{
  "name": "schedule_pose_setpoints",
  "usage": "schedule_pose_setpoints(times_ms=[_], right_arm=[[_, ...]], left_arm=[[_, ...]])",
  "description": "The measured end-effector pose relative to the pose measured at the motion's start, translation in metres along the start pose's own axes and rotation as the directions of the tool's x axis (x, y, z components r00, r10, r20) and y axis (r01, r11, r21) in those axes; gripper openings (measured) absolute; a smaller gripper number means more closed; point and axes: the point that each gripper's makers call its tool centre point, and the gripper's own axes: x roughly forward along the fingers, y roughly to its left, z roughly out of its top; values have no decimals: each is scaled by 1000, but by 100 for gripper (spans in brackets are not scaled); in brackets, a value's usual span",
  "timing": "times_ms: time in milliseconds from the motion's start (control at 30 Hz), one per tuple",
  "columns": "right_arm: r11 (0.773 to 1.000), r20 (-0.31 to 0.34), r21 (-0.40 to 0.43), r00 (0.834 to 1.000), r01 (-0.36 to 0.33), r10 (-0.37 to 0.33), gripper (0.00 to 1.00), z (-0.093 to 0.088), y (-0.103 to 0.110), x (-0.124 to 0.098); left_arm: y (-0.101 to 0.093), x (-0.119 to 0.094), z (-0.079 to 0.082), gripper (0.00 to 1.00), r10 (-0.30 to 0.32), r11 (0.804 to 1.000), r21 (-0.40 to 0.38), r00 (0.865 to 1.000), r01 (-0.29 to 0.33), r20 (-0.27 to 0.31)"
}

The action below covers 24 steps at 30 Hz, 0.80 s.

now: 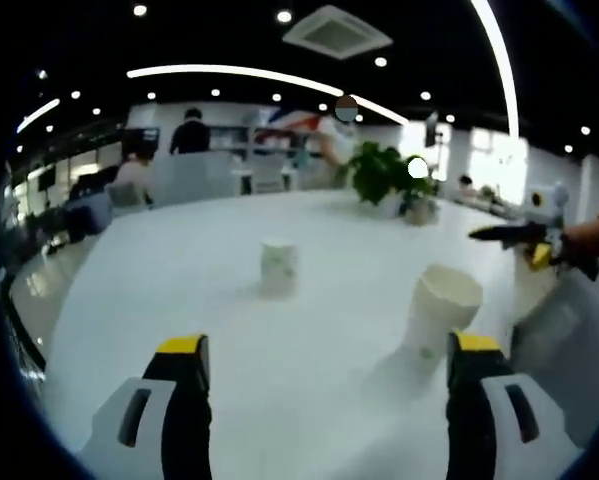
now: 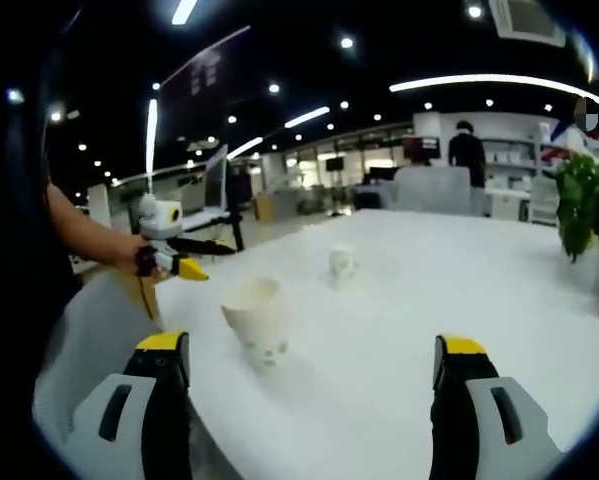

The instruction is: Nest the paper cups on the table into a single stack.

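Two white paper cups stand apart on the white table [image 1: 179, 260]. The nearer cup [image 1: 439, 312] is upright with its mouth up, just beyond my left gripper's right jaw. The farther cup [image 1: 278, 267] stands mid-table. My left gripper [image 1: 329, 345] is open and holds nothing. In the right gripper view the nearer cup [image 2: 259, 322] stands ahead of the left jaw and the farther cup [image 2: 342, 263] lies beyond it. My right gripper [image 2: 311, 346] is open, with nothing between its jaws. Each gripper shows in the other's view, hand-held off the table's edge: the right one [image 1: 514, 234], the left one [image 2: 184, 250].
A potted plant [image 1: 384, 175] [image 2: 584, 205] stands at the table's far side. Chairs [image 1: 189, 175] and people are beyond the far edge. A pale chair back [image 2: 89, 340] sits close to the near table edge.
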Motion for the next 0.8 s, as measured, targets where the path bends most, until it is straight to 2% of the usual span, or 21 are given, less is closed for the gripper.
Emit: schedule_pose_setpoints(times_ms=[167, 433, 567, 700, 800], right_arm=[[1000, -13, 9, 1000, 9, -9, 100, -2, -4, 1], [1000, -23, 18, 1000, 17, -17, 100, -2, -6, 3], [1000, -26, 23, 1000, 18, -17, 100, -1, -4, 3], [999, -33, 29, 999, 22, -21, 100, -3, -7, 4], [999, -39, 31, 999, 21, -20, 100, -3, -7, 5]], left_arm=[[16, 20, 3, 99, -11, 1000, 6, 1000, 11, -15], [29, 51, 14, 99, -25, 999, 43, 1000, 24, 17], [29, 65, 17, 91, -52, 997, 52, 998, 52, 18], [33, 80, 22, 98, -54, 997, 58, 998, 52, 27], [36, 92, 25, 99, -60, 996, 67, 998, 59, 23]])
